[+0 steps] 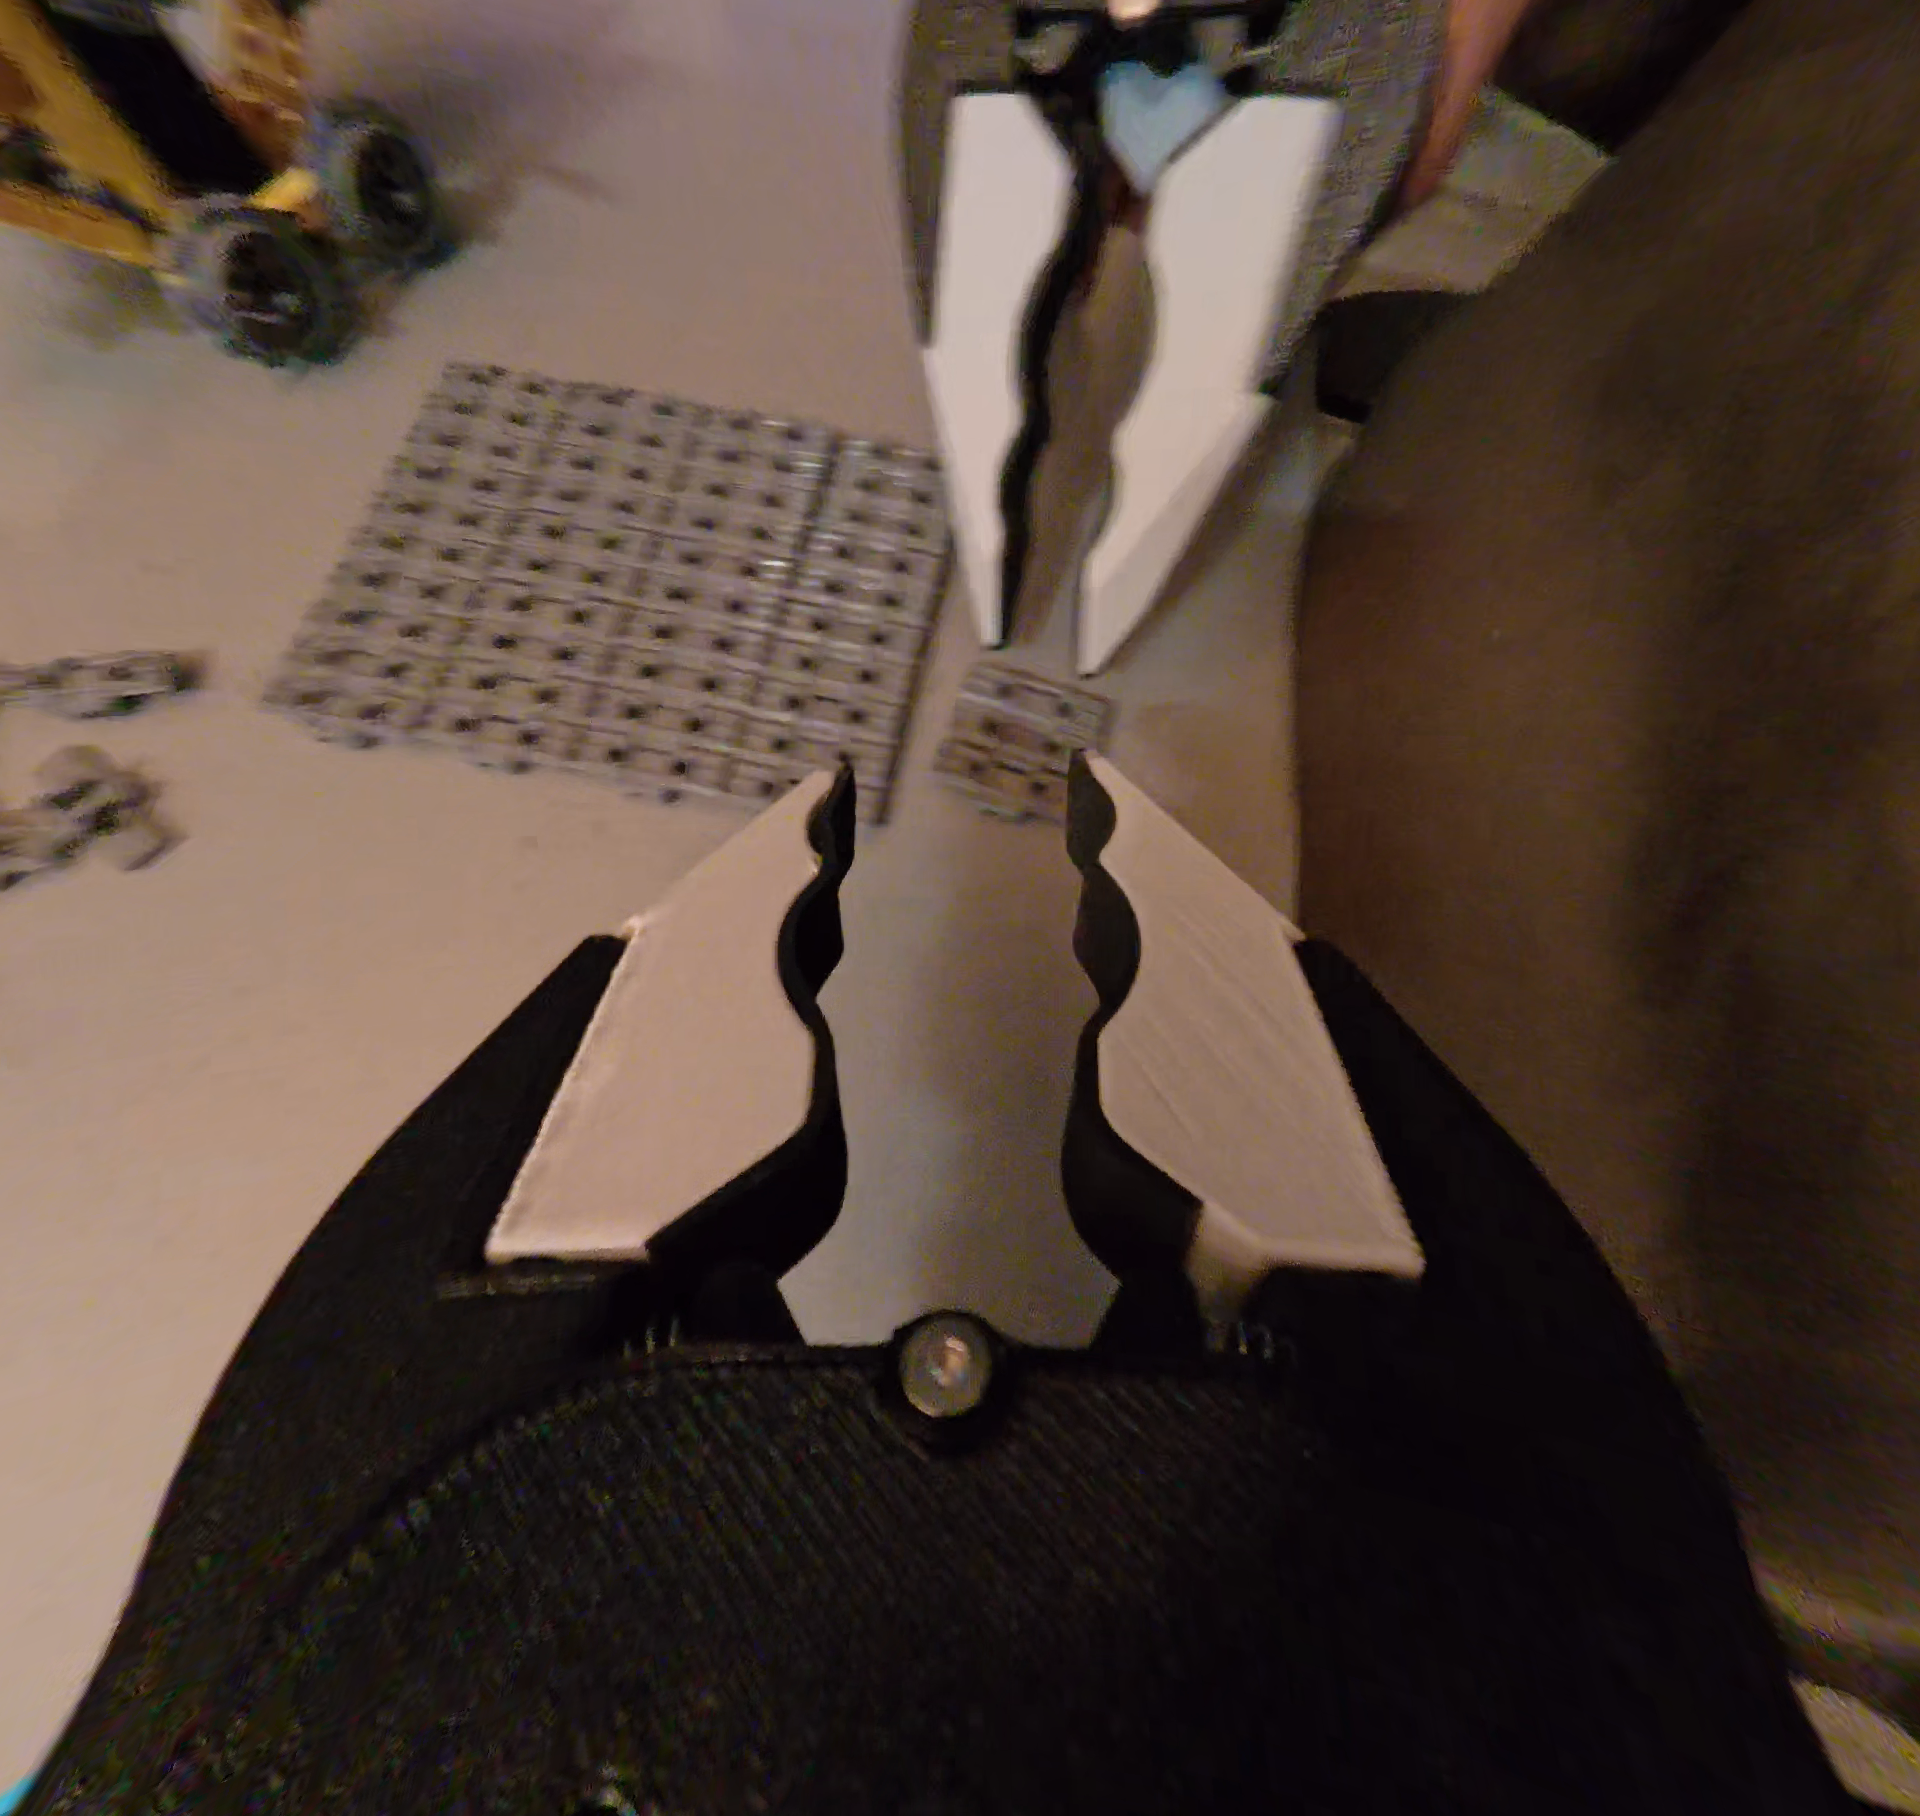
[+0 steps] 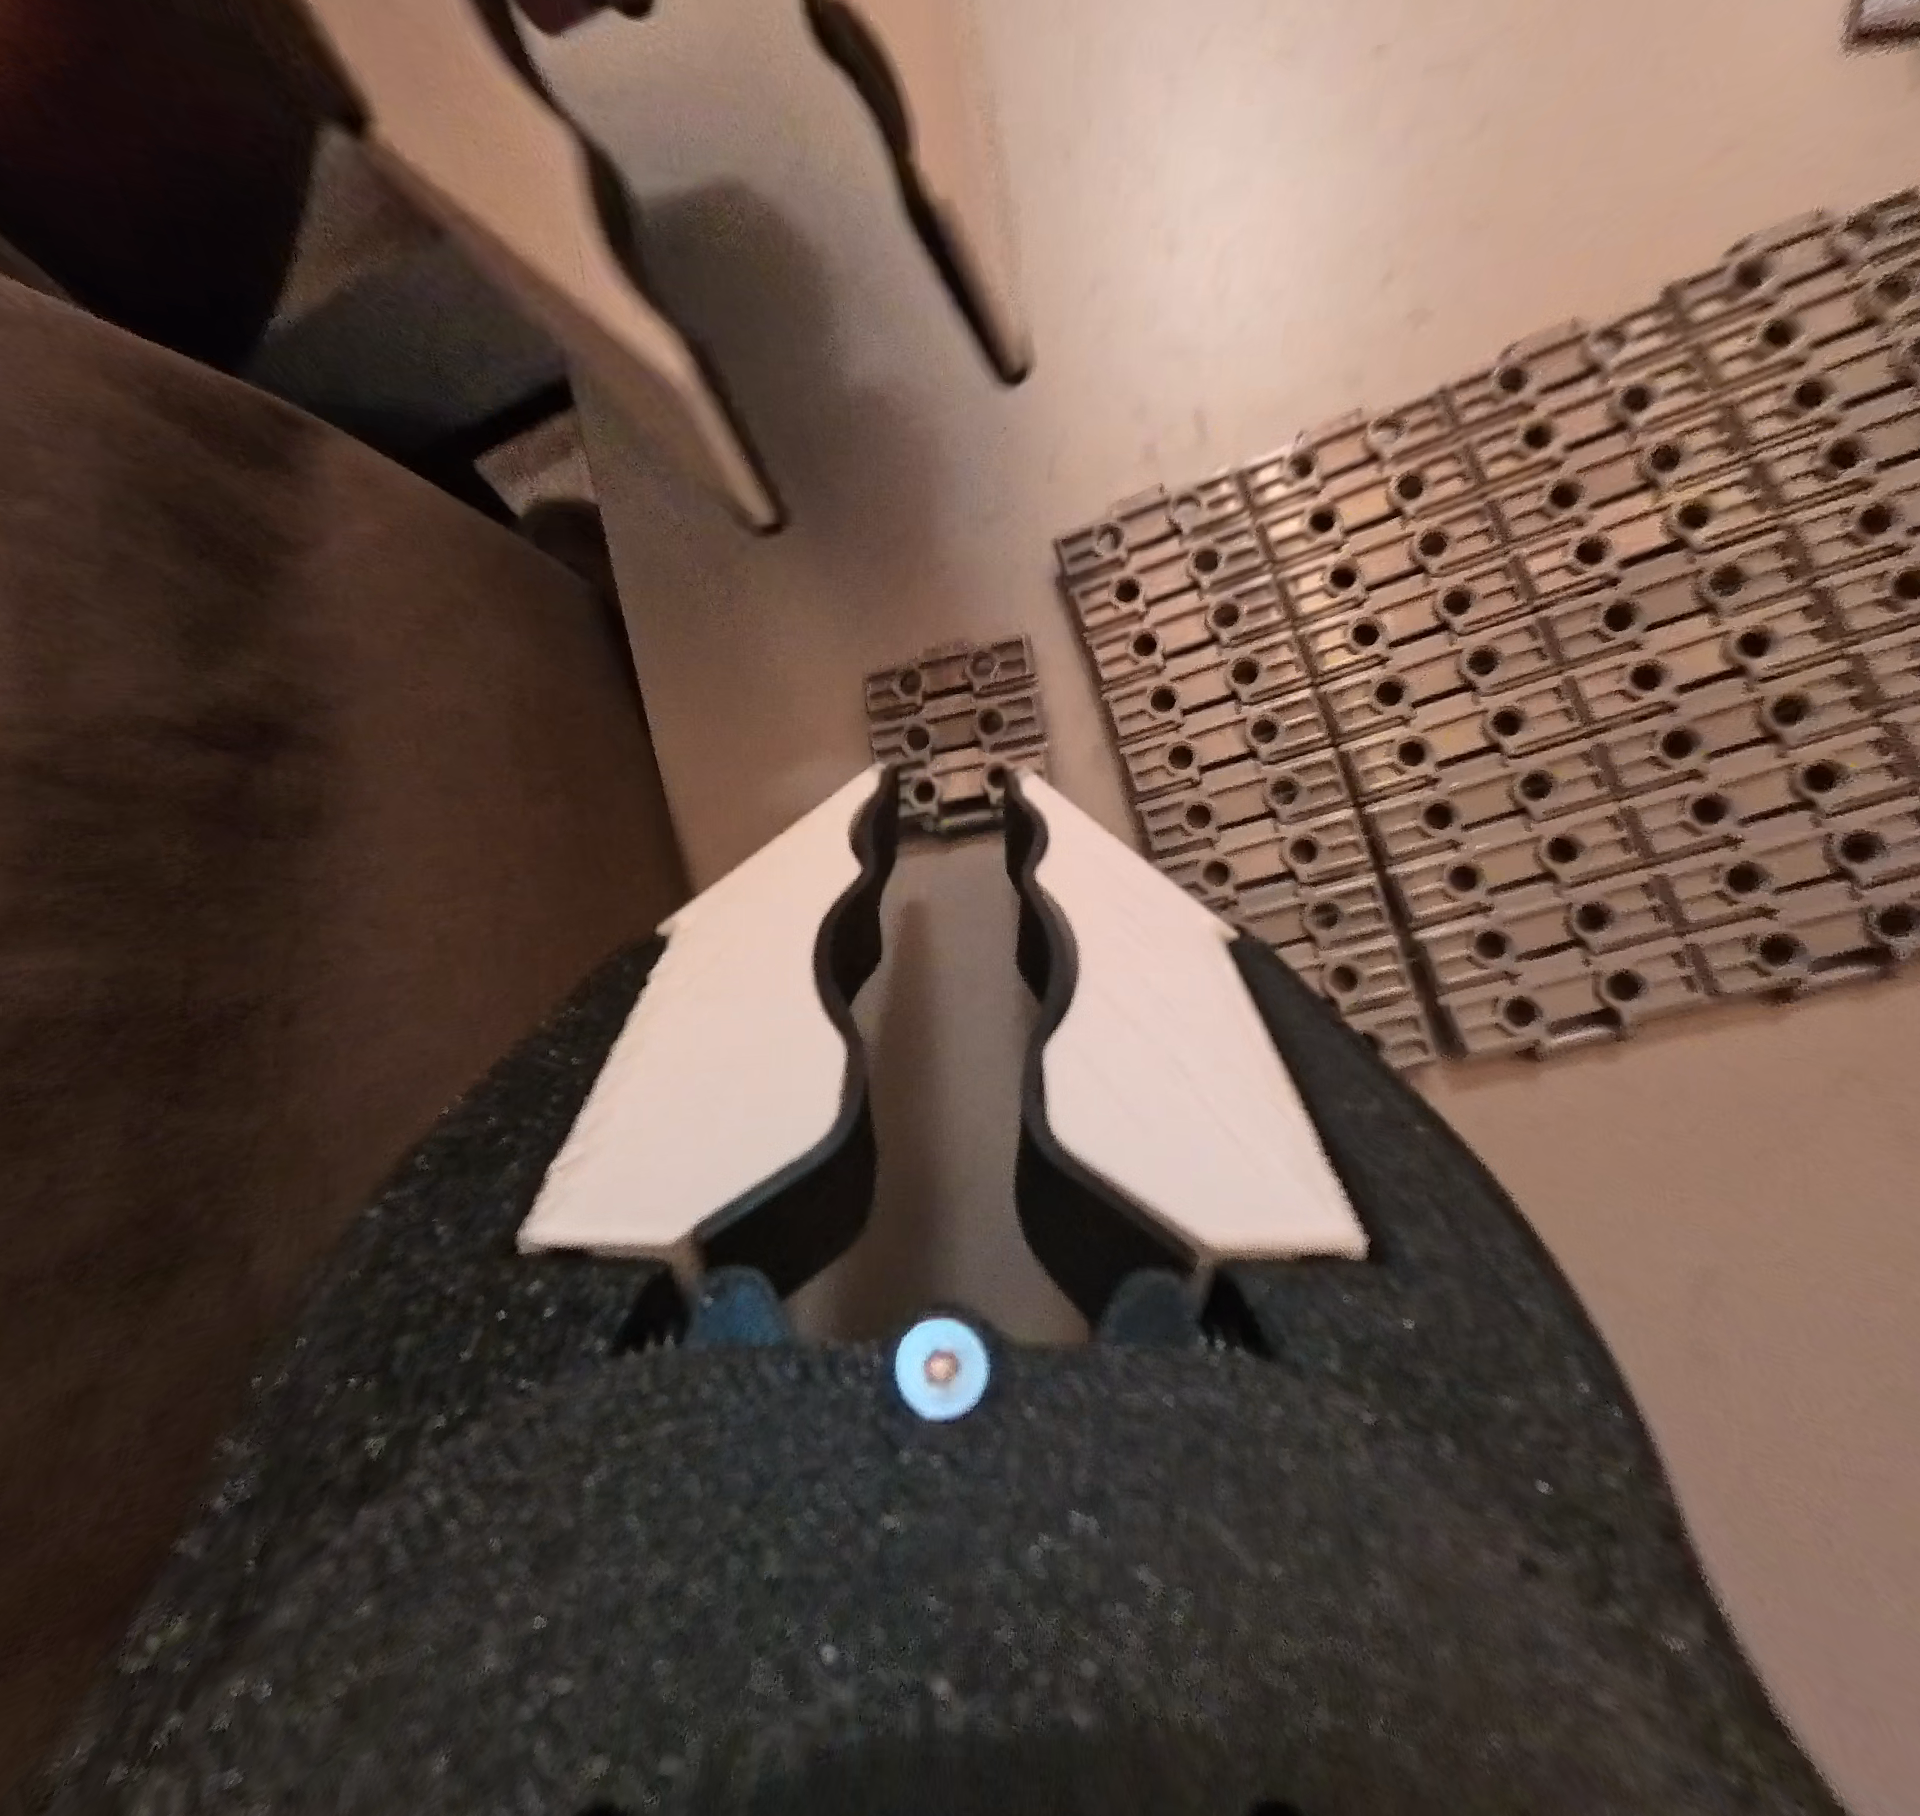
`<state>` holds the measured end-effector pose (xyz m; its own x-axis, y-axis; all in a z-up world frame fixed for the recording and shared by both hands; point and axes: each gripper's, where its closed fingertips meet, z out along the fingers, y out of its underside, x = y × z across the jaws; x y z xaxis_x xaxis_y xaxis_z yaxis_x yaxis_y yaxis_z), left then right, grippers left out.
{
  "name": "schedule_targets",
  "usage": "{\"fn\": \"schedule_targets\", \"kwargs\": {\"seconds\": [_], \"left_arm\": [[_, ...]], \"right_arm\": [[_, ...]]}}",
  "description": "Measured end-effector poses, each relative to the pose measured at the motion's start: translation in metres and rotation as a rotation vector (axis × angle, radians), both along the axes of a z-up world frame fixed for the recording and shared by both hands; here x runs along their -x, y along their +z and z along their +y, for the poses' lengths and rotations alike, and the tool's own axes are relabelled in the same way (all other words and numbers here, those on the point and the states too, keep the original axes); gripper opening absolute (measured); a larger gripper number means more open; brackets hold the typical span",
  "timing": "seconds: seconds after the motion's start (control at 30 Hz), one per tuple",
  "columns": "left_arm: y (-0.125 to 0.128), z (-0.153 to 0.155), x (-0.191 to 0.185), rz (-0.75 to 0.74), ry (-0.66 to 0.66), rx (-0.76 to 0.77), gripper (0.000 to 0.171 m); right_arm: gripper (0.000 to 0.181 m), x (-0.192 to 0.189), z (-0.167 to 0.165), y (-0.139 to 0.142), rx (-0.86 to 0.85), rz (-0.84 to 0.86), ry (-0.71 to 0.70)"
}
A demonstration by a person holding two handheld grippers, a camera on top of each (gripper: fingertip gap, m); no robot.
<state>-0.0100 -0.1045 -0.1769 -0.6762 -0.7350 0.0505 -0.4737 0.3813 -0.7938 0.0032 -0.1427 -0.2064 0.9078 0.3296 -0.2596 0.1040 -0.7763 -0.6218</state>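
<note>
On the far left of the tabletop a yellow and black wheeled model is seen, blurred. Nearer, at the left edge, a grey strip and a few loose grey pieces are laid out. In the middle a large grey plate, made up of rows of holed tiles, lies flat. Just to its right, with a narrow gap of tabletop between, a small grey tile block of the same kind is set down.

The left gripper is held low over the tabletop, its jaws spread wide and nothing gripped between them. Its tips point at the gap between the plate and the small block, the right tip being nearest to the block.

The right gripper is brought in from the far side, facing the left one. Its jaws are parted narrowly and nothing is lifted in them. In the right wrist view the tips are seen on either side of one end of the small block. Whether the block is touched cannot be told through the blur.

Along the right a brown fabric surface borders the tabletop.
</note>
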Motion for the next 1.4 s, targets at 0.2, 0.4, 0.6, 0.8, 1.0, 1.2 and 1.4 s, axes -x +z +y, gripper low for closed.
{"fn": "schedule_targets", "kwargs": {"seconds": [0.2, 0.4, 0.6, 0.8, 1.0, 1.2, 1.4], "left_arm": [[0.002, 0.084, -0.064, -0.028, 0.405, -0.165, 0.021], [-0.022, 0.127, -0.117, 0.043, 0.523, -0.273, 0.017], [-0.048, 0.146, -0.139, 0.111, 0.561, -0.308, 0.028], [-0.048, 0.147, -0.132, 0.123, 0.565, -0.294, 0.015], [-0.013, 0.132, -0.121, 0.005, 0.568, -0.155, 0.015], [0.069, 0.041, -0.085, -0.008, 0.283, 0.688, 0.002], [0.084, 0.006, -0.062, 0.069, 0.167, 1.045, 0.002]], "right_arm": [[0.024, -0.008, 0.009, 0.027, -0.172, 0.026, -0.057], [0.026, -0.019, 0.007, 0.028, -0.243, -0.113, -0.096], [0.026, -0.031, 0.01, 0.03, -0.316, -0.098, -0.19], [0.027, -0.047, 0.007, 0.03, -0.344, 0.015, -0.29], [0.029, -0.063, 0.004, 0.038, -0.403, -0.024, -0.343], [0.039, -0.067, 0.017, 0.078, -0.73, -0.283, -0.33], [0.045, -0.051, 0.024, 0.116, -0.959, -0.429, -0.283]]}}
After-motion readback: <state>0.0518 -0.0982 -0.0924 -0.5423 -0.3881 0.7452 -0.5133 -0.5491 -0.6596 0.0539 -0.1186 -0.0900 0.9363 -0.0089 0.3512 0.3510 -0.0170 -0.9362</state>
